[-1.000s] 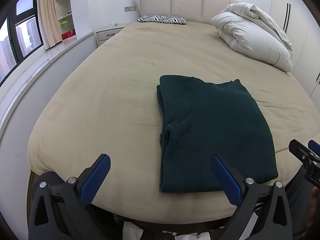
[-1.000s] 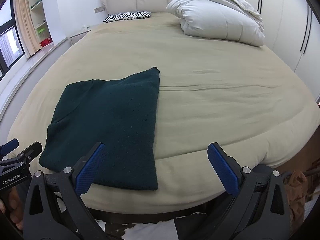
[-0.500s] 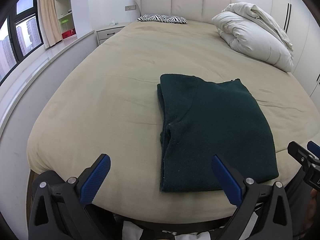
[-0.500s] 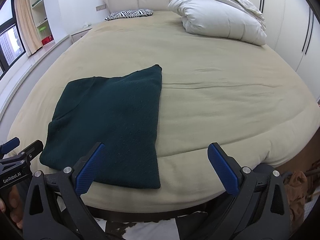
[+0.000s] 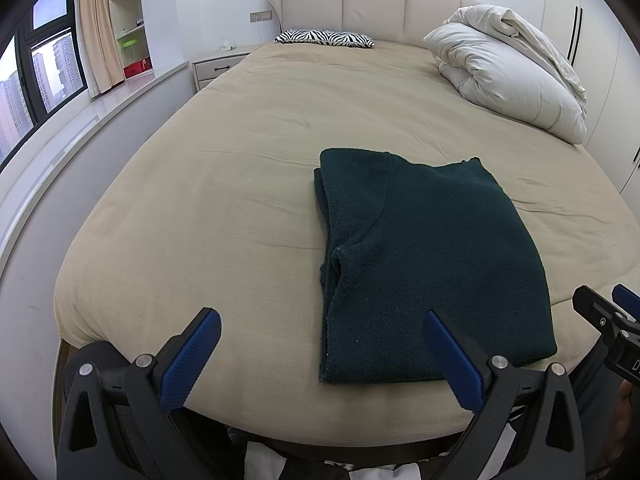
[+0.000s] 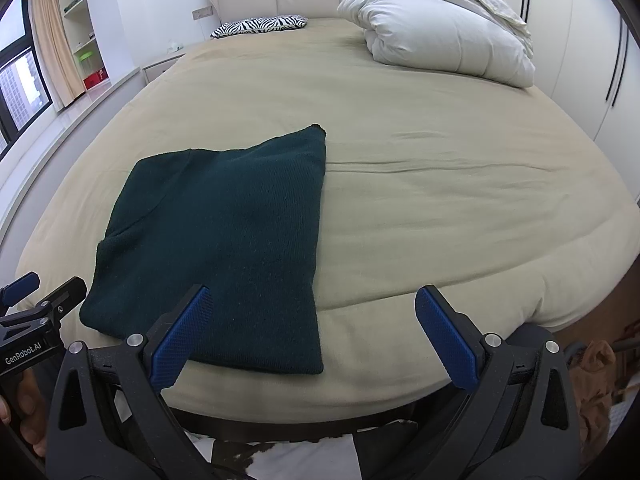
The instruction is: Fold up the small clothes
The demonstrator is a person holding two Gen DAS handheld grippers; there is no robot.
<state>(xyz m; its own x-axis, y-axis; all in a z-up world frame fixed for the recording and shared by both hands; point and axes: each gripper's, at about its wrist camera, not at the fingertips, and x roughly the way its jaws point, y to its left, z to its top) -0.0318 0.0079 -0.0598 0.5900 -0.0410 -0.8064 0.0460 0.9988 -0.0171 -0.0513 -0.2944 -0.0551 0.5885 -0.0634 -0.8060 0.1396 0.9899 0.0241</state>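
Note:
A dark green knit garment (image 5: 424, 256) (image 6: 224, 236) lies folded into a rectangle near the foot of the beige bed (image 5: 224, 184) (image 6: 440, 200). My left gripper (image 5: 320, 354) hovers open in front of the garment's near left edge, holding nothing. My right gripper (image 6: 314, 330) is open over the garment's near right corner, also holding nothing. Each gripper shows at the edge of the other's view: the right gripper's tips (image 5: 600, 312) low at the right of the left wrist view, the left gripper's tips (image 6: 44, 292) low at the left of the right wrist view.
A rolled white duvet (image 5: 508, 68) (image 6: 440, 28) lies at the bed's far right, and a zebra-print pillow (image 5: 324, 37) (image 6: 260, 25) rests against the headboard. A nightstand (image 5: 218, 65) and window ledge (image 5: 80, 120) run along the left. White wardrobes (image 6: 600, 48) stand on the right.
Both grippers have edged slightly, so the garment sits a little lower and closer in each view. The garment itself has not moved, and both grippers stay open.

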